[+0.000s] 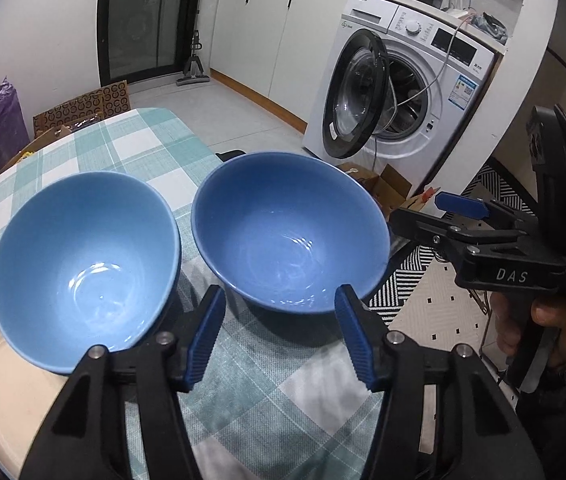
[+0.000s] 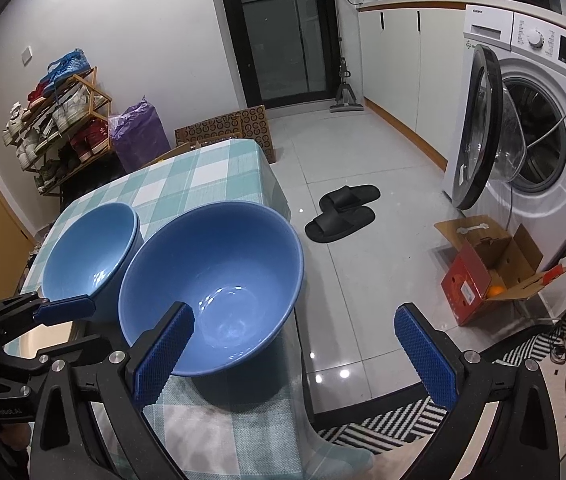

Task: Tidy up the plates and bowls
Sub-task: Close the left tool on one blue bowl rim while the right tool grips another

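Blue right bowl (image 2: 211, 284) sits at the checked counter (image 2: 203, 168) edge beside its twin (image 1: 83, 264), both left tongs (image 1: 279, 340) and right tongs (image 2: 295, 356) open and empty, so a nudge could tip it floorward.

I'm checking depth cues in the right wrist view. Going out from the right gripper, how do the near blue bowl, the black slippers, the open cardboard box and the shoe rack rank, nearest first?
From the right gripper:
1. Near blue bowl, on the table at the left finger.
2. Open cardboard box, on the floor, right. Close to the slippers, so this call is loose.
3. Black slippers, on the floor ahead.
4. Shoe rack, far left by the wall.
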Available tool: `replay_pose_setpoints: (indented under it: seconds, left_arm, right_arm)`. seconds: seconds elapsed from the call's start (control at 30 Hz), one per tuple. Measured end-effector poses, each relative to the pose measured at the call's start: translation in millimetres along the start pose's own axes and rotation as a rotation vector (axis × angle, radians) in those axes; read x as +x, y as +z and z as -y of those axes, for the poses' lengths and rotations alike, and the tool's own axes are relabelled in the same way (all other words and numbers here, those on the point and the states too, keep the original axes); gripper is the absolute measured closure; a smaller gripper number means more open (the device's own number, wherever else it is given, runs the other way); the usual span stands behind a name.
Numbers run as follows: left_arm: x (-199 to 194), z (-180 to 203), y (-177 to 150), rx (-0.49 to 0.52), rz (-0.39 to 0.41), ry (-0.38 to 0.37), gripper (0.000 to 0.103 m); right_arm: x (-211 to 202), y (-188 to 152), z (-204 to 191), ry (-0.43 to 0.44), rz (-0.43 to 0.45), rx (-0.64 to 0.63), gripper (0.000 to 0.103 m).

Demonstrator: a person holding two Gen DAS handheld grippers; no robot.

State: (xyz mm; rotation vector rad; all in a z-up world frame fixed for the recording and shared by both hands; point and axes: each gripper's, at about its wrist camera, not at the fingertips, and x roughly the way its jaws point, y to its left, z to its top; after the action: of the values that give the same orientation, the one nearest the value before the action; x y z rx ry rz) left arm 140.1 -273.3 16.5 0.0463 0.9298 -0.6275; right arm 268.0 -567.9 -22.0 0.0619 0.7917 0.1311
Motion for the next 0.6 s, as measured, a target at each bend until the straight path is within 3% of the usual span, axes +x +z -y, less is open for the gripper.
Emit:
replay_pose_setpoints:
  seconds: [0.3,0.6]
  left_arm:
    - [16.3,-5.9,4.9,-0.041,-0.019,0.028,0.047]
    - [24.7,-10.6,11.8,-0.045,-0.02,0.044,0.047]
  right_arm:
    - [20.0,2.6,5.3,0.028,-0.023,0.039,0.003]
    - [48.2,12.8,5.6,0.042,-0.051,0.044,0.026]
